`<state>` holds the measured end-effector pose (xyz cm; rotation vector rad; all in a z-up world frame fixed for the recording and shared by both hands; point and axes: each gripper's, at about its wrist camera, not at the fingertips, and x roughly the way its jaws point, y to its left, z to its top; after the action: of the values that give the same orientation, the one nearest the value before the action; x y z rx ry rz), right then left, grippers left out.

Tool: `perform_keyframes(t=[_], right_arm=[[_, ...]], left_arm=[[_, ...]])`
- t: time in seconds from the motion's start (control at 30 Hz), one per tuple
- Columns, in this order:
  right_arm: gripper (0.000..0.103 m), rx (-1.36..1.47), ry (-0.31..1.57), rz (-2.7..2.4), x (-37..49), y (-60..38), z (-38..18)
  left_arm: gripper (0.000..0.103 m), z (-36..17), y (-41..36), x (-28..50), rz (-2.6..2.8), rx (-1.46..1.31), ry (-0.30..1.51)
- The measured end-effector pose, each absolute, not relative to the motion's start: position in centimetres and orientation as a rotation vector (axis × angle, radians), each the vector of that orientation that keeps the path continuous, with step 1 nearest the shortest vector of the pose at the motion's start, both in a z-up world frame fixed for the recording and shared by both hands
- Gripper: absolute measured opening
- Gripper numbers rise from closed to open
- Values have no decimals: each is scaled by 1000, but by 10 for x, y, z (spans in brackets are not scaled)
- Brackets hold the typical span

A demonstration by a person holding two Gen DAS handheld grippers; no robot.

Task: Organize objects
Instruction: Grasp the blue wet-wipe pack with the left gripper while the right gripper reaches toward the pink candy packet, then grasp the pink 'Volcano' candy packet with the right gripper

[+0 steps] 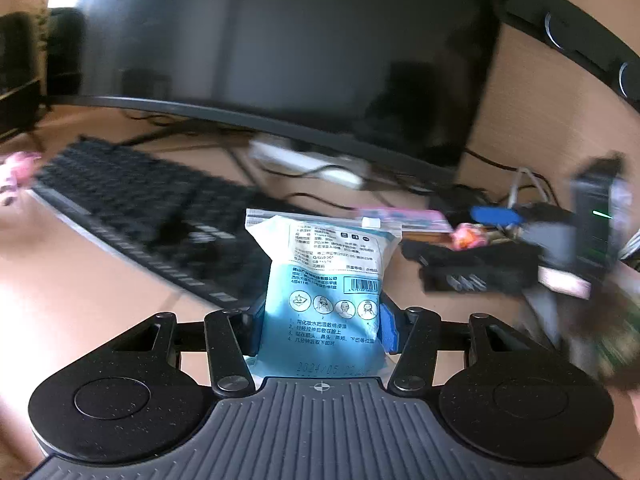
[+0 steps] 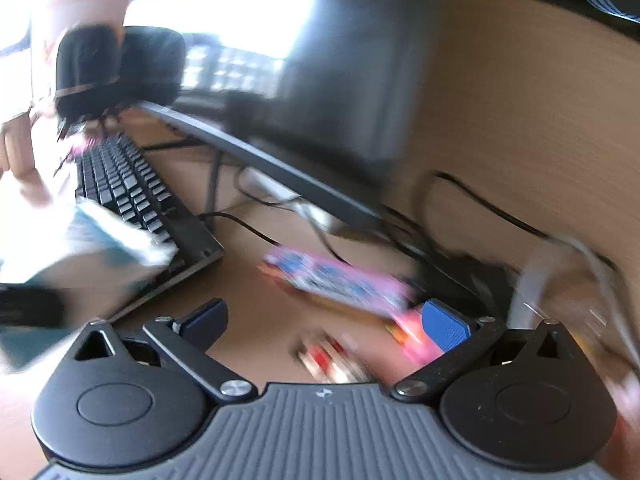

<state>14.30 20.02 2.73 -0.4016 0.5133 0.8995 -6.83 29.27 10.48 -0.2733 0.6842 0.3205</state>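
Note:
My left gripper (image 1: 320,326) is shut on a blue and white pouch (image 1: 324,280) of cotton pads, which stands upright between the blue pads above the desk. In the right wrist view the same pouch (image 2: 104,248) shows as a bright blur at the left, over the keyboard (image 2: 132,196). My right gripper (image 2: 326,320) stands open with its jaws wide apart and nothing pressed between them. Under it on the desk lie a small red and white item (image 2: 334,360) and a pink packet (image 2: 336,280), both blurred.
A black keyboard (image 1: 132,208) and a monitor (image 1: 280,48) fill the back of the wooden desk (image 1: 60,300). A pink packet (image 1: 404,218), a sweet wrapper (image 1: 470,236), black clutter (image 1: 476,268) and cables (image 2: 500,208) crowd the right. A person's hand (image 2: 24,152) is at the left.

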Motion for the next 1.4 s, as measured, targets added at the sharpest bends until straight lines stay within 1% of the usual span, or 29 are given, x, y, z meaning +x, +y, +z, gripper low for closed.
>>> perform_keyframes(t=[0.07, 0.17, 0.23, 0.27, 0.4, 0.53, 0.63, 0.73, 0.8, 0.83, 0.9, 0.97, 1.03, 1.1, 1.23, 1.33, 1.37, 1.4], right_arm=[[91, -454, 502, 910, 154, 228, 16], [90, -512, 506, 866, 176, 258, -1], [86, -527, 542, 852, 191, 270, -10], [83, -528, 568, 855, 196, 273, -13], [82, -474, 647, 915, 199, 260, -9], [76, -514, 692, 1014, 167, 215, -7], [75, -613, 666, 1027, 140, 170, 0], [76, -792, 571, 901, 118, 130, 3], [79, -842, 527, 734, 110, 99, 14], [81, -807, 535, 691, 107, 90, 22], [87, -628, 594, 660, 100, 63, 47], [87, -478, 651, 664, 95, 53, 60], [86, -365, 698, 691, 94, 64, 62], [84, -313, 714, 729, 100, 97, 55], [84, -394, 688, 777, 117, 181, 30], [83, -413, 716, 743, 148, 226, 12], [77, -409, 739, 726, 159, 235, 7], [61, -402, 769, 718, 168, 242, 2]], left_arm=[[57, 109, 307, -83, 328, -260, 681], [57, 112, 324, -98, 336, -284, 671], [57, 112, 333, -100, 338, -301, 664], [57, 113, 334, -99, 339, -293, 663], [57, 112, 332, -96, 306, -251, 664], [57, 108, 325, -87, 243, -269, 677], [57, 106, 313, -79, 184, -293, 687], [57, 105, 292, -72, 105, -281, 686], [57, 102, 281, -67, 76, -278, 687], [57, 99, 278, -64, 63, -297, 696], [57, 96, 276, -59, 65, -332, 718], [57, 97, 279, -59, 94, -349, 723], [57, 100, 287, -61, 133, -383, 732], [57, 106, 293, -67, 158, -398, 732], [57, 126, 302, -91, 210, -335, 709], [57, 133, 314, -113, 250, -319, 702], [57, 133, 319, -119, 264, -318, 705], [57, 130, 325, -124, 278, -322, 710]])
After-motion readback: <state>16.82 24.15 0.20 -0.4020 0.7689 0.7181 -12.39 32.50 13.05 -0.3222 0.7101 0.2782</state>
